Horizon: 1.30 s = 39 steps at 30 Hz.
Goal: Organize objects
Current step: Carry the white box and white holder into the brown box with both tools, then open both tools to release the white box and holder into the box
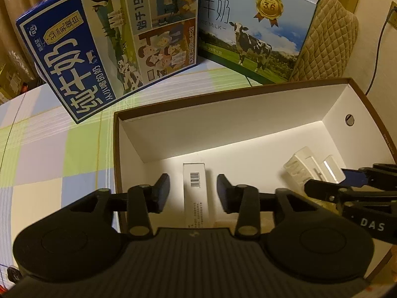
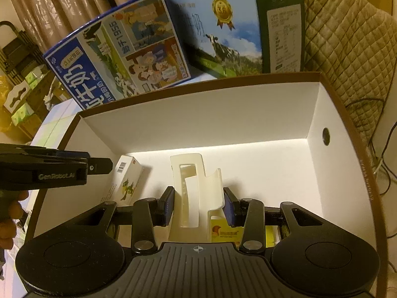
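box (image 2: 347, 124): brown outside, white inside | holder (image 2: 196, 191): cream | small carton (image 2: 127, 178): white with green-yellow print, black barcode | tablecloth (image 1: 49, 149): green, lilac, cream checks | milk case (image 1: 99, 42): blue with cartoon panels | cushion (image 2: 347, 42): beige, quilted diamonds

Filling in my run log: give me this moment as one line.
left gripper: open, over small carton | right gripper: shut on white plastic holder | both inside open box

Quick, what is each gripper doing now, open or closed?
Left gripper: open, holding nothing, above a small carton.
Right gripper: shut on the white plastic holder.
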Motion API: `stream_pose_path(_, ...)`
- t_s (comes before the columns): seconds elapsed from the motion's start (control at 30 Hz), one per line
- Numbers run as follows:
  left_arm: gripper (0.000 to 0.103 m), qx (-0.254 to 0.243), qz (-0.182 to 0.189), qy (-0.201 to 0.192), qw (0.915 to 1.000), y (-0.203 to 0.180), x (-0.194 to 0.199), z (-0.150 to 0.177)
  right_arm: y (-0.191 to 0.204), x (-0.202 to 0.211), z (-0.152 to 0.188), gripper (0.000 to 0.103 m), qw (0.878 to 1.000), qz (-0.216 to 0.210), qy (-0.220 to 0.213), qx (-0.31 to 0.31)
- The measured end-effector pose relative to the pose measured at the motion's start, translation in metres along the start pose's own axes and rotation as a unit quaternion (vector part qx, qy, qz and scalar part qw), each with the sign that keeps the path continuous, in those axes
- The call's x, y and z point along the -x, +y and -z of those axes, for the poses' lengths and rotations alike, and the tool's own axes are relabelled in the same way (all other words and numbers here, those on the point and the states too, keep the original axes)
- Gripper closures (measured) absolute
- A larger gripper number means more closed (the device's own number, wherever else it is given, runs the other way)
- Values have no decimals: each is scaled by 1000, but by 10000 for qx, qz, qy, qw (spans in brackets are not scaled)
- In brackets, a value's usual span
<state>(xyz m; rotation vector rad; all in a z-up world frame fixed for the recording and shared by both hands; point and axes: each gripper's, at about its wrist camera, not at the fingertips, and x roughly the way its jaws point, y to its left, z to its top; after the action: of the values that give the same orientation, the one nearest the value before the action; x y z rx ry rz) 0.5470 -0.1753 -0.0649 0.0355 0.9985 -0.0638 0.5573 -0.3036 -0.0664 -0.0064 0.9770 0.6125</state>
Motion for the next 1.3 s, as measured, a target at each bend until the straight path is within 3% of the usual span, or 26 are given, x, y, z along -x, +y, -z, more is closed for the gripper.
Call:
stream_pose_path(0.23,50,90,65,-27,9999,4,8,3,1,-15,-3,65,9996,-62,225,-128)
stream_pose_path(0.3,42,79,68,-46,9999,4,11,4,0,-17,-5,65,9994,-40,272,-213)
stream_pose_path(0.4,37,84,50,-100,9999,4,16,6,-3,-13,-6,61,9993,-109,123,-333)
stream_pose_path(0.53,32,107,107,-150,9998,4,26,8,-5,0,-5,47,9993,-67,-41,-352)
stream_pose_path(0.8,19,84,269,-404,9988,1,62,21,-3,42,15,44,9990,-12,-282,-358)
stream_pose_path(1.3,15,236,421,-643,9968,2,127,73,10,121,59,44,9963,42,-761,-389)
